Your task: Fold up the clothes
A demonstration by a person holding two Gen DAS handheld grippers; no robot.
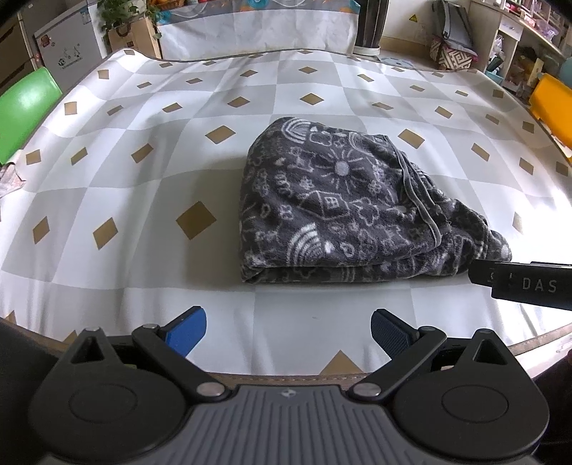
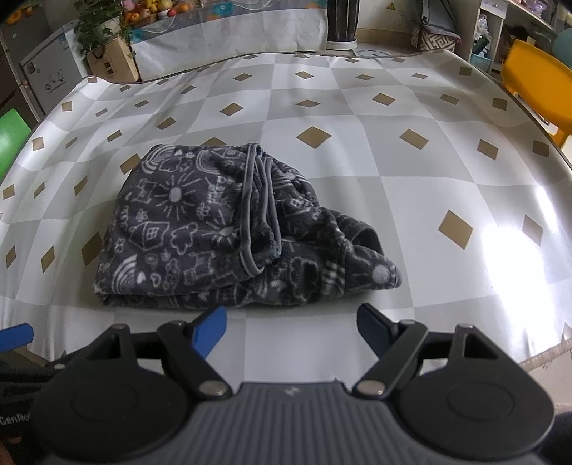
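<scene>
A dark grey fleece garment (image 1: 343,204) with white doodle prints lies folded in a thick bundle on the checked tablecloth (image 1: 150,200); its right side is looser and lumpy. My left gripper (image 1: 289,334) is open near the table's front edge, short of the bundle, with nothing between its blue pads. In the right wrist view the same garment (image 2: 221,229) lies left of centre, a grey piped hem running across its top. My right gripper (image 2: 291,331) is open just in front of the bundle's near fold, holding nothing. Its black side (image 1: 525,282) shows at the left view's right edge.
A green chair (image 1: 25,107) stands at the table's left, a yellow chair (image 2: 536,86) at the right. Behind the far edge are a cardboard box with a plant (image 2: 111,60), a dark striped stand (image 2: 343,21) and shelves. The left gripper's blue pad (image 2: 16,336) shows at the right view's left edge.
</scene>
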